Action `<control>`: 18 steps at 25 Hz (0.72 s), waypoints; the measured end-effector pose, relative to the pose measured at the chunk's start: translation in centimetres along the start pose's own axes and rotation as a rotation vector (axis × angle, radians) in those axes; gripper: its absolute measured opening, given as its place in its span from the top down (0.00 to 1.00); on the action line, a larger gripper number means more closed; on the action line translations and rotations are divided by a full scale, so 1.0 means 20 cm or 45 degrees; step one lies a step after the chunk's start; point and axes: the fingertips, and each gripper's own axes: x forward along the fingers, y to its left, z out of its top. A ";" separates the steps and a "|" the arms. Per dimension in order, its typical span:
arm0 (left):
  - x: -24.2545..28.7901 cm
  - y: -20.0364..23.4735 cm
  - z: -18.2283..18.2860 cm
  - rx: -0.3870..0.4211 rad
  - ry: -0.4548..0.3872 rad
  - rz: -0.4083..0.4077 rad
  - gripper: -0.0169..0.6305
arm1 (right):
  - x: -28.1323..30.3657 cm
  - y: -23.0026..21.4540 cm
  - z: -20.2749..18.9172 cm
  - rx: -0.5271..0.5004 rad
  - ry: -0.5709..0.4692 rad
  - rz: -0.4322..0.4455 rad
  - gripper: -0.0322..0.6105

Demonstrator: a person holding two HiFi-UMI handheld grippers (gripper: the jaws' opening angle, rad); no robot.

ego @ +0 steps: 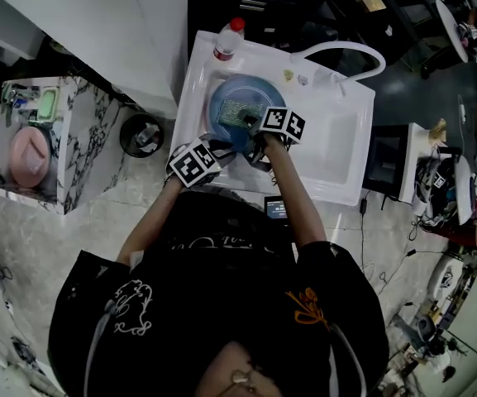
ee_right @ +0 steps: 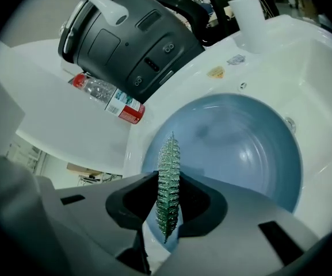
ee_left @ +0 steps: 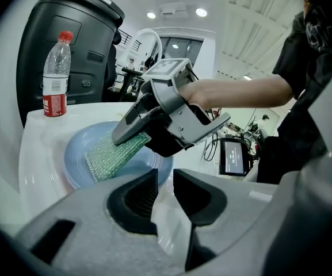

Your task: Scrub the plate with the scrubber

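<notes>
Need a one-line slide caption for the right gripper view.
Right gripper clamps a green scrubber edge-on over the blue plate in a white sink.

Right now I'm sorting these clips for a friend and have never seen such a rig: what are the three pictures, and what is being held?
There is no robot here: a person holds a two-jaw claw in each hand. The head view looks down from a camera on the person's head. The other two cameras ride on the claws and look along their jaws. A blue plate lies in a white sink, and a water bottle stands on its corner. The right claw is shut on a green scrubber, over the plate. The left claw, by the plate's near edge, holds nothing; its jaws are slightly apart.
</notes>
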 end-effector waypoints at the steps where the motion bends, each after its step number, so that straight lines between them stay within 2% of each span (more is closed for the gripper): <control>1: 0.00 0.00 0.00 0.003 0.000 -0.002 0.84 | -0.01 -0.02 0.00 0.023 -0.005 0.003 0.80; 7: 0.02 0.00 0.02 0.025 0.006 -0.022 0.84 | -0.11 -0.13 0.04 0.055 -0.056 -0.031 0.80; 12: 0.03 -0.02 0.02 0.042 0.013 -0.043 0.84 | -0.25 -0.24 0.08 0.019 -0.108 -0.106 0.80; 18: 0.05 -0.04 0.03 0.054 0.017 -0.069 0.84 | -0.36 -0.37 0.13 0.079 -0.163 -0.200 0.80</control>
